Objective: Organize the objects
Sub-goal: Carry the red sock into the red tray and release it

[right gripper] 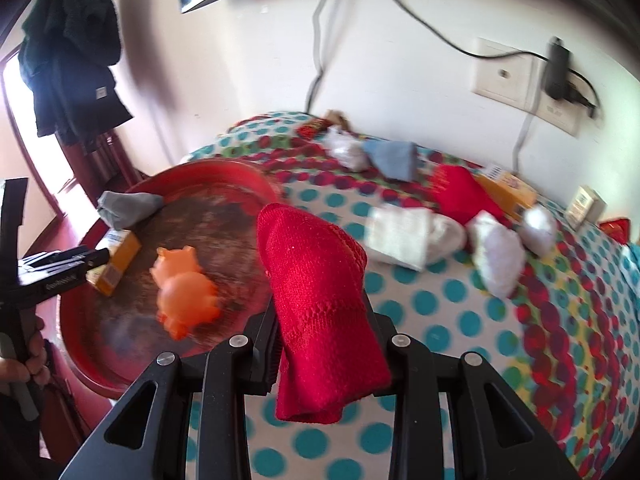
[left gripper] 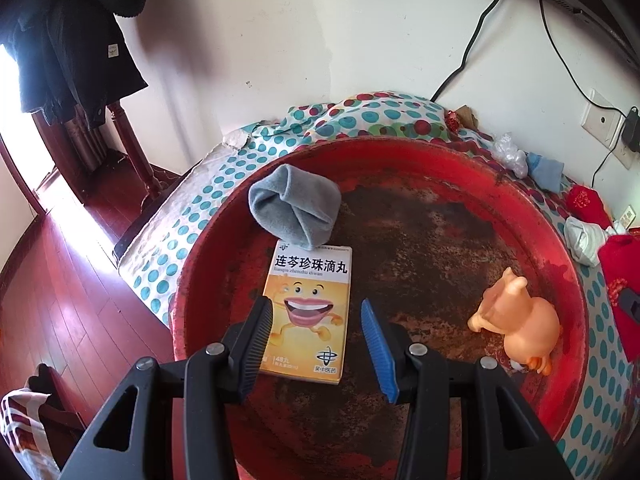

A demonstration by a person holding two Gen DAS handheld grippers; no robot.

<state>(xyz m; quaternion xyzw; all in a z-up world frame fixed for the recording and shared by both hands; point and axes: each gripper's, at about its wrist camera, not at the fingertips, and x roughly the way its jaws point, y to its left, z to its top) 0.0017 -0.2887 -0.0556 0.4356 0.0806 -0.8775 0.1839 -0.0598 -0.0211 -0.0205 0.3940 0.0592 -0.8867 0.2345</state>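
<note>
Right wrist view, nearest first: the right gripper [right gripper: 324, 344] is clamped on a folded red sock [right gripper: 320, 304], which stands up between the fingers with its loose lower end hanging free below them. It is above the polka-dot cloth [right gripper: 440, 320], just right of the red basin [right gripper: 80, 340]. The picture is blurred.

Inside the basin lie an orange toy pig [right gripper: 182, 292], a yellow medicine box [right gripper: 116, 260] and, at the far rim, a grey sock [right gripper: 128, 204]. Further right on the cloth, still loose, are a white sock [right gripper: 412, 240], a second red sock [right gripper: 460, 192], white plastic wads [right gripper: 500, 256] and a blue sock [right gripper: 394, 158] near the wall.

In the left wrist view the left gripper [left gripper: 316, 320] hangs with its fingers apart over the medicine box [left gripper: 308, 312], gripping nothing; no contact with the box is visible.

Risks, as I judge them: the hanging end of the sock could drag on the basin's near rim as it crosses, tugging the sock out of the grip. A drop short of the rim would leave it on the cloth. Coming in low could also knock the pig, which sits close to the right rim.

Room: the basin's middle and far right floor [left gripper: 420, 240] is bare, the widest landing spot. The left gripper occupies the near left part, so the clear entry is from the right, above the rim.
</note>
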